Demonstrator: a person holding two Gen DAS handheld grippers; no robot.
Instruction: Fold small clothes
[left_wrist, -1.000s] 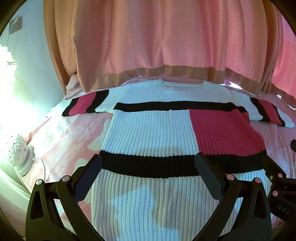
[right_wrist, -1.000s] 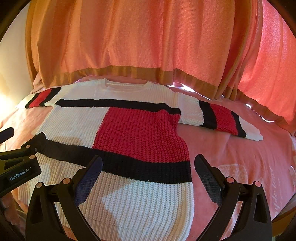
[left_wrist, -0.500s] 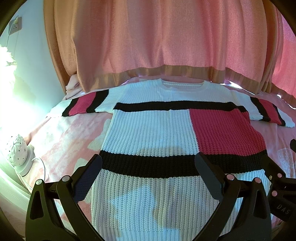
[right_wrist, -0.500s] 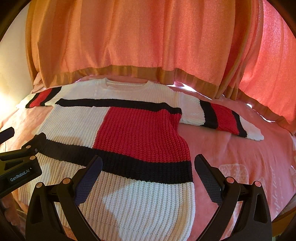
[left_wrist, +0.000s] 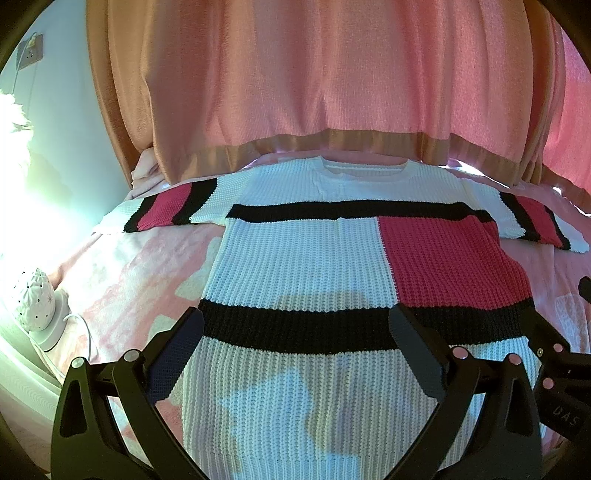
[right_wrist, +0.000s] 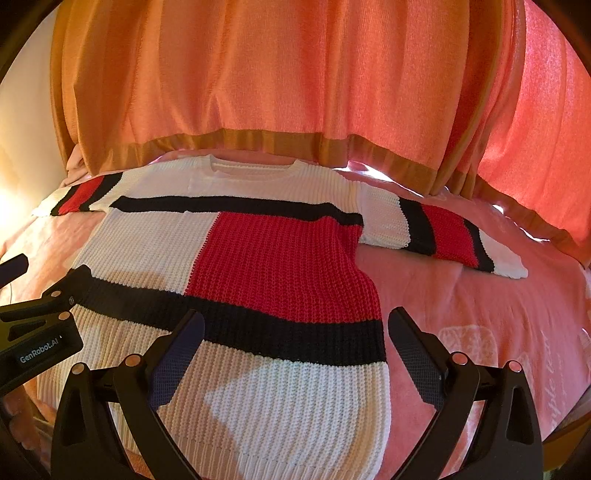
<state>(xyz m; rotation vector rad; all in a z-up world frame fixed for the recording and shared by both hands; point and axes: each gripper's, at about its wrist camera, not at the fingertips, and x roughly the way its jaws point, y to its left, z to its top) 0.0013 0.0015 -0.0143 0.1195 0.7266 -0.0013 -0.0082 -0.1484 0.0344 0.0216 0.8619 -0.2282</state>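
A big pink curtain (left_wrist: 295, 74) hangs behind the bed. Under it is a pink blanket (right_wrist: 480, 314), and on the blanket my sweater (left_wrist: 303, 266) lies flat with both sleeves spread out. It is white with black stripes and a red block. My left gripper (left_wrist: 295, 343) hangs over its bottom part, fingers wide apart, holding nothing. My right gripper (right_wrist: 295, 343) is over the sweater's right bottom edge, wide apart too. A small white lamp (left_wrist: 35, 301) sits at the left.
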